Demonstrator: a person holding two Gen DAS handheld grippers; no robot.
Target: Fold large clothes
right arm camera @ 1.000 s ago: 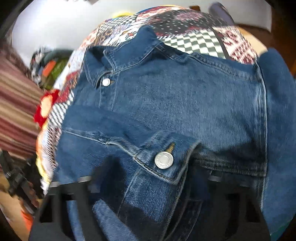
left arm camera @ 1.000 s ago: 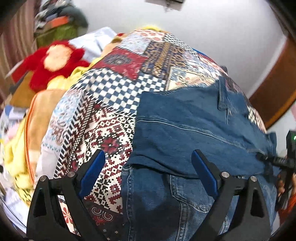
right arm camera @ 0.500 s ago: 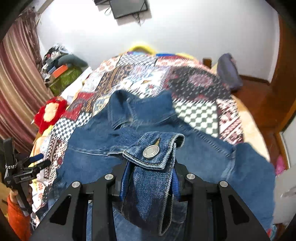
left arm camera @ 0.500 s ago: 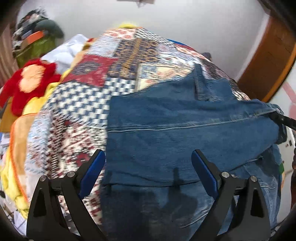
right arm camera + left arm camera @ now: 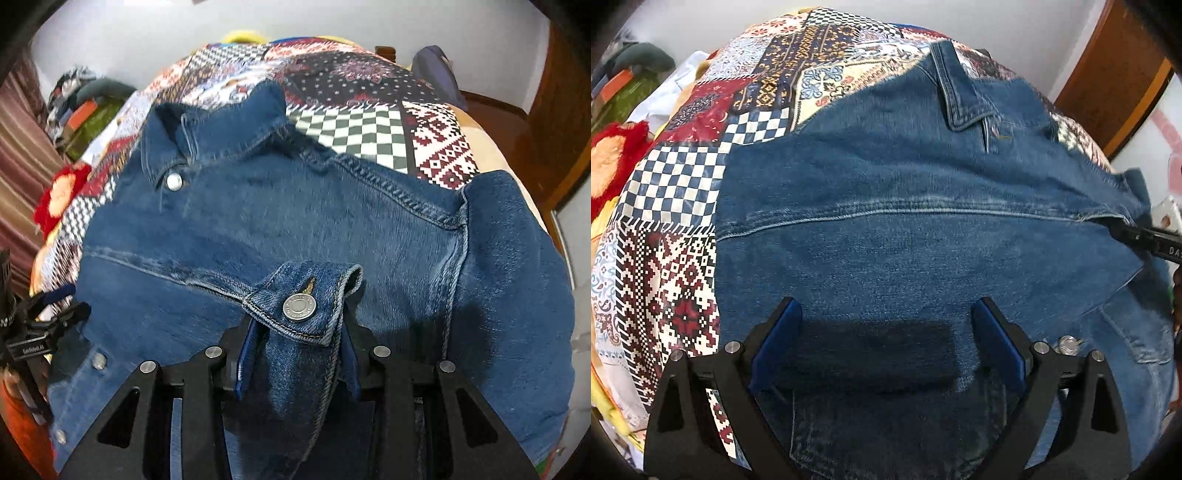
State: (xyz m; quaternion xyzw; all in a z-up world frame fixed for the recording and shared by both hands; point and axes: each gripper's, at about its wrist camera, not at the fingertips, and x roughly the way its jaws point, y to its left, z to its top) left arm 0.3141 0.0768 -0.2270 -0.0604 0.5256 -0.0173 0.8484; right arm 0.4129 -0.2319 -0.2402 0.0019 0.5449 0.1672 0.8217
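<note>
A blue denim jacket [image 5: 905,229] lies spread on a patchwork quilt [image 5: 676,206] on a bed, collar [image 5: 956,96] toward the far side. My left gripper [image 5: 886,332] is open, hovering low over the jacket's near part with nothing between its blue pads. My right gripper [image 5: 297,343] is shut on the jacket's sleeve cuff [image 5: 301,306], which has a metal button; the sleeve stretches across the jacket's body [image 5: 258,214]. The right gripper also shows at the right edge of the left wrist view [image 5: 1145,240].
A red plush toy [image 5: 609,162] and piled clothes [image 5: 85,107] lie along the bed's left side. A wooden door [image 5: 1115,77] and white wall stand to the right. A dark bag [image 5: 436,74] sits by the far end.
The right gripper has carried the cuff lower, over the jacket body. The left gripper has moved in closer over the denim, still open.
</note>
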